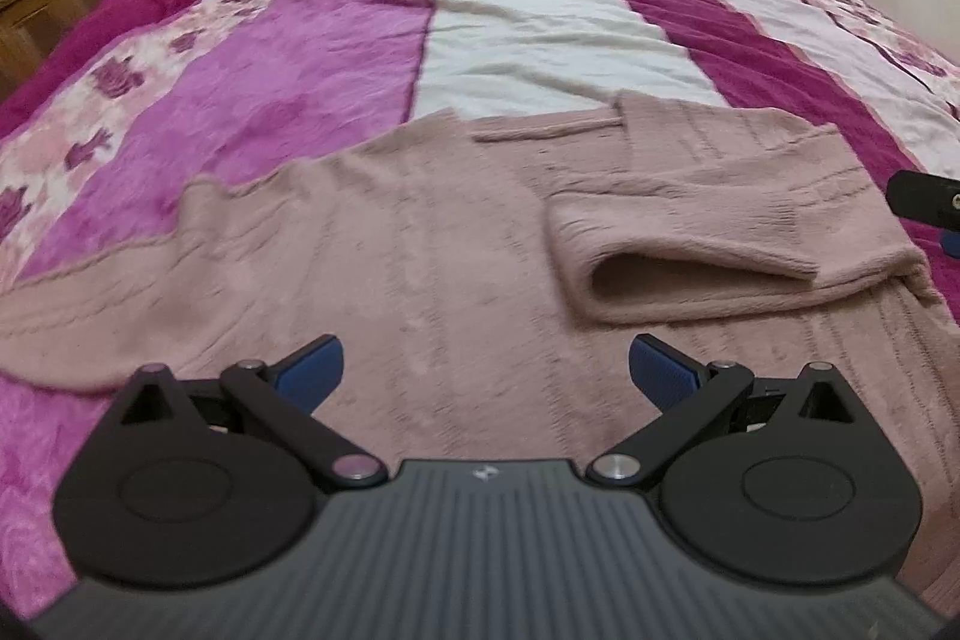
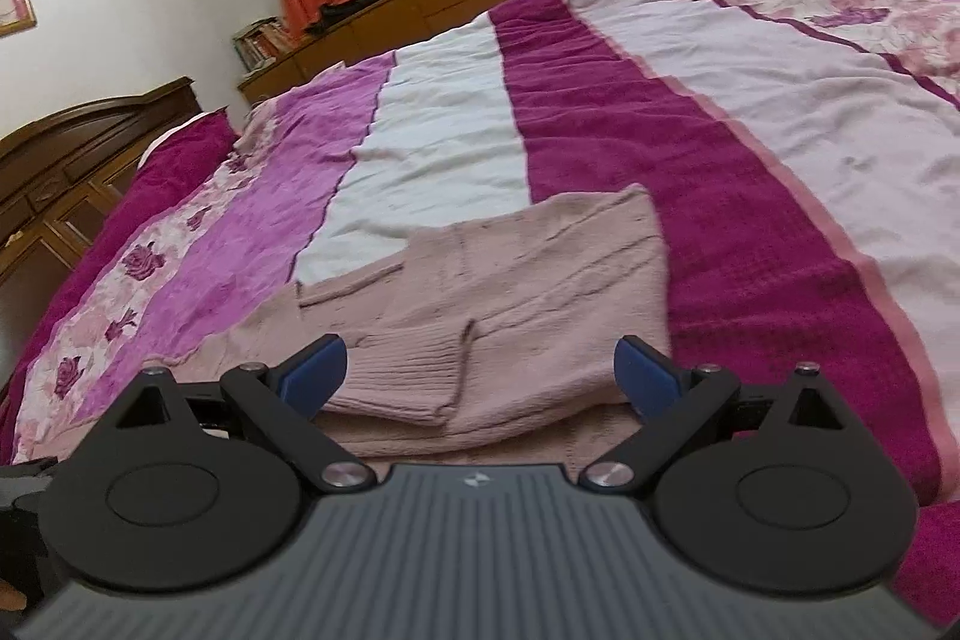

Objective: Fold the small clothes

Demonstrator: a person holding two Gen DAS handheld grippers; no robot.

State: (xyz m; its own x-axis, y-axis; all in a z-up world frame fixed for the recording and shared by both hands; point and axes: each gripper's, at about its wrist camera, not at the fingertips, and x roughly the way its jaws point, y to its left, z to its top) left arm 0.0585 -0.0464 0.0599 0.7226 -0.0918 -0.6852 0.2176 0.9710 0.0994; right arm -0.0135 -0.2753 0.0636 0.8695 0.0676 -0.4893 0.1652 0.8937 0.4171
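While my left tongs [image 1: 486,370] hang wide open and empty over the pink sweater [image 1: 390,244], the left wrist view shows the garment spread flat on the striped bedspread [image 1: 540,16]. One sleeve [image 1: 708,232] is already folded across the sweater's body, its ribbed cuff gaping toward me; the other sleeve [image 1: 90,304] lies stretched out past the sweater's opposite side. My right tongs [image 1: 927,202] peek in just beyond the folded sleeve.

From the right wrist view, my right tongs [image 2: 480,370] are likewise spread wide, gripping nothing, poised just above the folded cuff [image 2: 408,370] near the sweater's edge. I judge the risk is in the fuzzy knit: pinching only the top layer could drag the folded sleeve out of place, and a shallow bite may slip free mid-fold.
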